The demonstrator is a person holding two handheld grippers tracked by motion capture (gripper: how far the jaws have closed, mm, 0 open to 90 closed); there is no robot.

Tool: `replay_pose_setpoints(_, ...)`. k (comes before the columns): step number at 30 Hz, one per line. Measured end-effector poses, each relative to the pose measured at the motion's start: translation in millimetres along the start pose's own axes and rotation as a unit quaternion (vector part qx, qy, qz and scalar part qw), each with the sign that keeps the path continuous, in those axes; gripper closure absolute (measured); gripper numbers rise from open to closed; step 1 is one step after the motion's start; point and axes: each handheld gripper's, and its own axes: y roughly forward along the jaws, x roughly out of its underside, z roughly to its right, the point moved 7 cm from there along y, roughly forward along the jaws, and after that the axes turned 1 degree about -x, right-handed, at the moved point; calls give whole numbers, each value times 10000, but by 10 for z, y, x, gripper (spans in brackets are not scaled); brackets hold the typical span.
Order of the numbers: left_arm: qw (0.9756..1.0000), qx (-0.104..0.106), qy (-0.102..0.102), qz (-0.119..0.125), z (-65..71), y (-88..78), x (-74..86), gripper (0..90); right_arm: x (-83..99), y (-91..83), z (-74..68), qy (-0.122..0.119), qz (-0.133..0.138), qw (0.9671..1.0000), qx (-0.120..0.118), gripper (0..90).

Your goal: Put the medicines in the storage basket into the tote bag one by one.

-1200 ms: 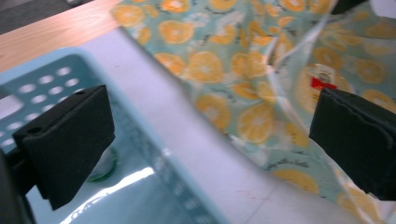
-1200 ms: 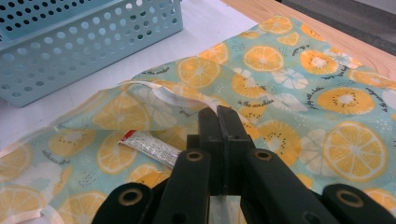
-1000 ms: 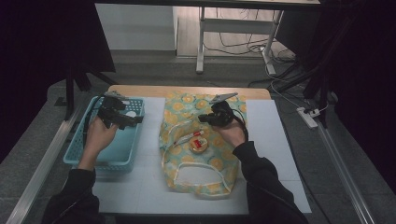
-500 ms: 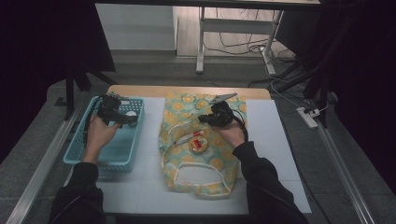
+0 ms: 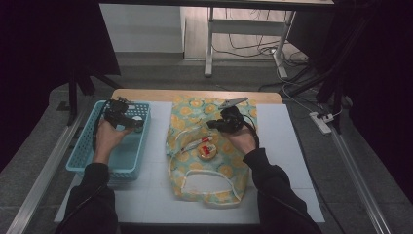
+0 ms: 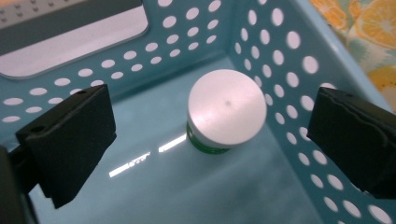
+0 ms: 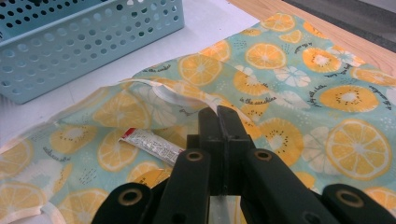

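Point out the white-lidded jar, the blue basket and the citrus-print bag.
white-lidded jar (image 6: 227, 107), left gripper view, middle of its lid.
blue basket (image 5: 80, 157), high view, its left rim.
citrus-print bag (image 7: 345, 100), right gripper view, flat printed fabric.

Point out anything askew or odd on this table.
The fruit-print cloth bag lies rumpled, one edge folded up beside the shut right gripper, with a sachet and a small round thing loose on it. The white-lidded jar stands upright in the blue basket.

White-lidded green jar (image 6: 227, 112) upright in blue basket's (image 6: 280, 56) corner
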Motion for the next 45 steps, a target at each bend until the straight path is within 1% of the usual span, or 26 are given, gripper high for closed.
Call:
replay_pose_setpoints(2,10000,32,6,-29,-3,34,-4,31,1,6,-4,0,-1,10000,-1,900)
replay_pose_setpoints(3,10000,10,0,-60,-2,53,-3,42,1,7,-7,6,-2,10000,-4,900)
replay_pose_setpoints(6,9998,-15,70,-188,8,95,-1,106,-2,5,-13,-3,-6,10000,-3,900)
replay_pose_setpoints(8,9996,45,121,-256,28,109,4,185,-7,-2,-12,-11,1,10000,1,900)
replay_pose_setpoints(11,9992,53,217,-318,52,117,7,294,-8,-7,-10,-16,12,10000,9,900)
replay_pose_setpoints(13,9993,99,209,-308,60,110,1,414,-4,-5,-9,-18,5,10000,5,900)
replay_pose_setpoints(14,9993,126,186,-302,61,111,-1,462,-3,-3,-11,-15,7,10000,2,900)
replay_pose_setpoints(15,9992,147,184,-329,60,112,3,490,-2,-1,-14,-14,6,10000,-1,900)
replay_pose_setpoints(18,9992,162,160,-326,59,106,5,500,-3,1,-14,-13,7,10000,-3,900)
replay_pose_setpoints(23,9990,130,158,-407,50,76,27,503,-1,-4,-8,-3,4,10000,7,900)
replay_pose_setpoints(26,9990,104,152,-409,38,41,40,504,-4,-18,-21,-13,-6,10000,13,900)
replay_pose_setpoints(30,9993,127,139,-334,24,-44,37,504,-5,-36,-6,-3,-4,10000,29,900)
replay_pose_setpoints(36,9996,233,51,-133,31,-208,-8,505,-7,-62,1,29,53,10000,16,900)
replay_pose_setpoints(41,9996,247,72,-87,50,-253,-8,505,14,-66,4,44,74,10000,2,900)
replay_pose_setpoints(45,9995,257,151,-62,83,-284,-14,505,21,-67,14,74,80,9999,10,900)
